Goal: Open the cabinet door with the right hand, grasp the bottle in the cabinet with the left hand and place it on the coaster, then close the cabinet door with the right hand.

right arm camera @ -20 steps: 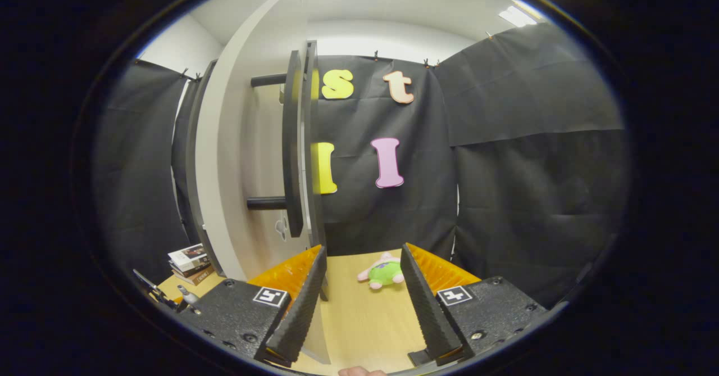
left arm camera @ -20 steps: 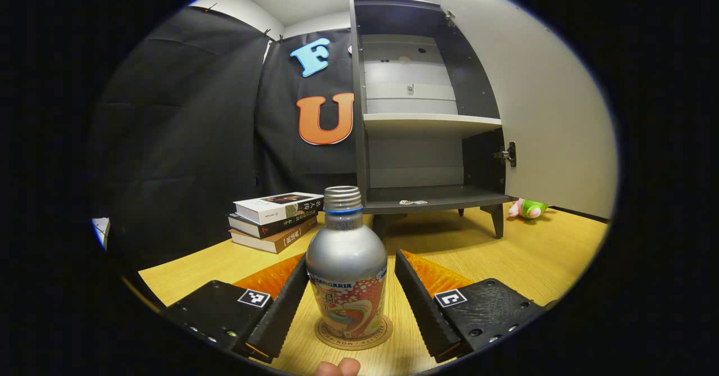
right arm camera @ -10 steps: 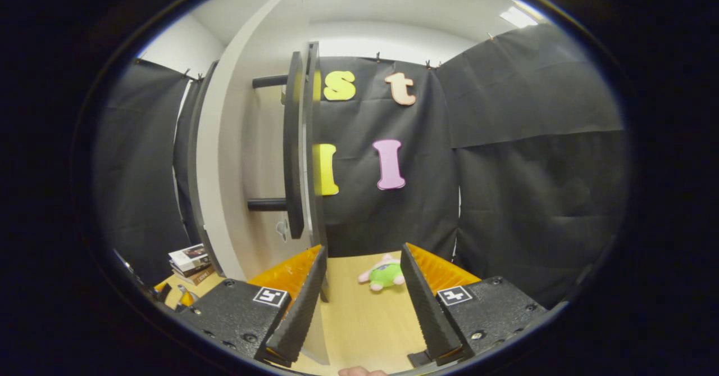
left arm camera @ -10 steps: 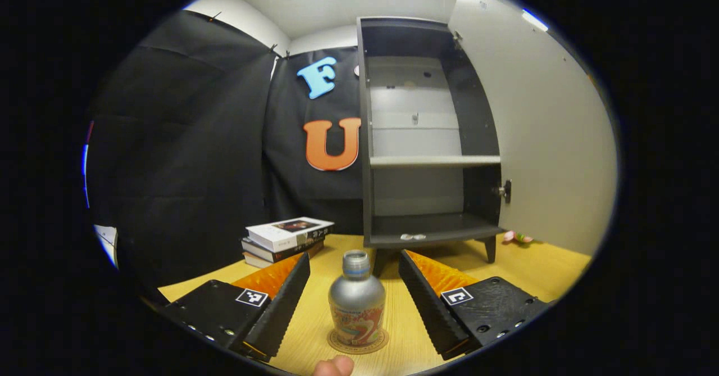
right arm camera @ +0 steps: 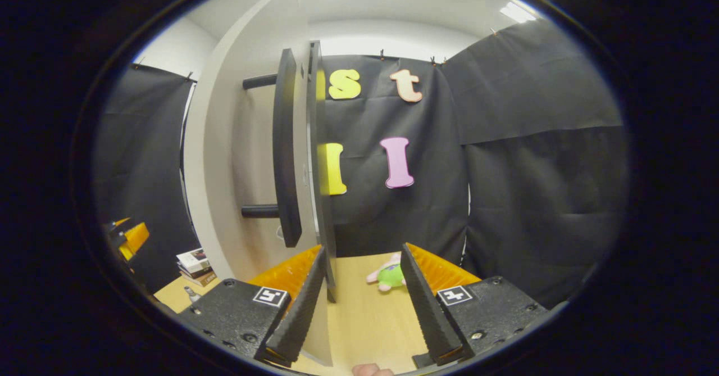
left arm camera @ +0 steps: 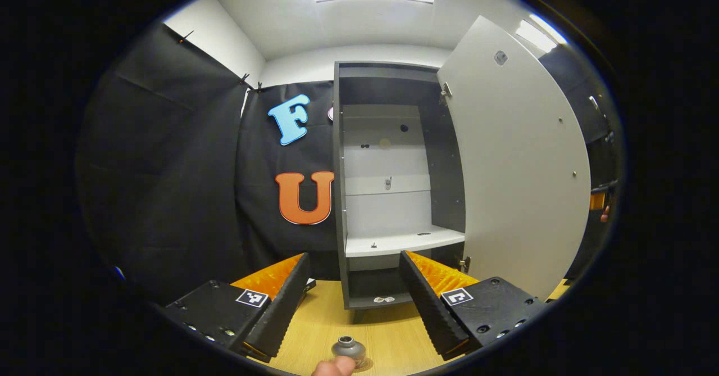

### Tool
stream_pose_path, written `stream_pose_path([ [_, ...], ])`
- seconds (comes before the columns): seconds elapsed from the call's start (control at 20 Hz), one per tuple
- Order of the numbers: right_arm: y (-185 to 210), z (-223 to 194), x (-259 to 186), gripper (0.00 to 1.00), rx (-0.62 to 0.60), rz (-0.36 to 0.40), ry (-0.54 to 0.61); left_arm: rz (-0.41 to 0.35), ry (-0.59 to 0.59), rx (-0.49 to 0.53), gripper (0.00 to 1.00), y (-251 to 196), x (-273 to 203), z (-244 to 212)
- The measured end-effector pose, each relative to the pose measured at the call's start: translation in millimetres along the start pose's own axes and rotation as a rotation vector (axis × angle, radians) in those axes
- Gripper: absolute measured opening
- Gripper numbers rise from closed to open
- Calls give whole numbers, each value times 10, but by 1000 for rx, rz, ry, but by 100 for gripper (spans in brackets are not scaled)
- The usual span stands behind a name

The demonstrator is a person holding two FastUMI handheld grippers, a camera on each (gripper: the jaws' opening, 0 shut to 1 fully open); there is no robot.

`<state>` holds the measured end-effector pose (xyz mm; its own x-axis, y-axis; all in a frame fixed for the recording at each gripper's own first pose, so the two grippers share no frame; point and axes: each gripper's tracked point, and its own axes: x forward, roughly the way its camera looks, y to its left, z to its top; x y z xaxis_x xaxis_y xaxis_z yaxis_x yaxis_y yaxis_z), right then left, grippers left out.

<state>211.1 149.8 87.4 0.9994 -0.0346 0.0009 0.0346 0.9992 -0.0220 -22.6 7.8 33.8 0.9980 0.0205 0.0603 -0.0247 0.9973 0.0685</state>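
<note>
Lifted up and back, the left gripper [left arm camera: 354, 303] hangs wide, having left the silver metal bottle [left arm camera: 348, 349] at its 6 o'clock on the round coaster, barely visible beneath. Right gripper [right arm camera: 359, 303], jaws wide, sits at the pale cabinet door's [right arm camera: 253, 168] free edge, black bar handle [right arm camera: 285, 151] at 11 o'clock, seemingly placed to push it closed.
</note>
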Motion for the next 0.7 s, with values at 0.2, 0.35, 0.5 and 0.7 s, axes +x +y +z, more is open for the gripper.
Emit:
stream_pose_path([
  [0.2,1,3,7,83,-15,-11,-5,7,42,-59,95,83,-108,-100],
  [0.35,100,-20,2,80,9,6,0,30,87,-97,95,200,-170,-319],
  [0.5,265,-23,9,82,21,39,-1,70,114,-126,95,368,-215,-451],
  [0.7,641,11,43,82,-10,83,-14,105,113,-124,94,544,-228,-469],
])
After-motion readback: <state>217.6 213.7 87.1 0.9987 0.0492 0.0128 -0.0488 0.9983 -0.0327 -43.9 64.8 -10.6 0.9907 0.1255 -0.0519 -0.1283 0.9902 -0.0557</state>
